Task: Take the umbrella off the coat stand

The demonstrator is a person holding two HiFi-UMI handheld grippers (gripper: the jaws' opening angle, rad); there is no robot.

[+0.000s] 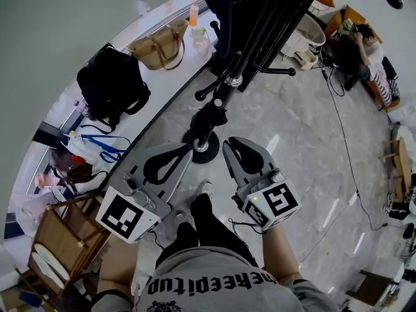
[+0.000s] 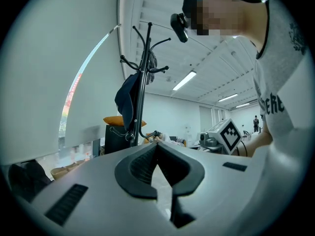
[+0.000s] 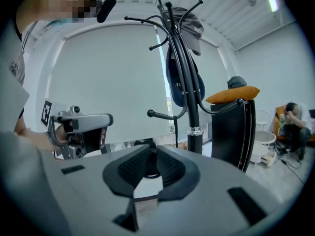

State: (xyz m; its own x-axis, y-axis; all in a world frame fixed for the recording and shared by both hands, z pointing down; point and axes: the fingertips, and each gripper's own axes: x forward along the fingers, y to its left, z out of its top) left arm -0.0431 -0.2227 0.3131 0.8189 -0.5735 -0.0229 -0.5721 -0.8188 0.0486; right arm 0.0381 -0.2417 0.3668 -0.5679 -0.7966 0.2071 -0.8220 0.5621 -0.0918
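The left gripper [image 2: 156, 144] had its ribbed black pads pressed together on nothing. The right gripper [image 3: 149, 150] stood barely parted, also empty. Beyond them, the folded navy umbrella [image 3: 184, 85] hung high on the slim black coat stand [image 3: 193, 117], under a grey cap [image 3: 189, 28]. A woven tan bag [image 1: 158, 49] sat well aside, its contents unseen.

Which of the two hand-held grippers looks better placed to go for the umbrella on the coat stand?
Probably the right hand-held gripper: its jaws stand slightly apart and the umbrella on the coat stand hangs nearly straight ahead. The left hand-held gripper is shut.
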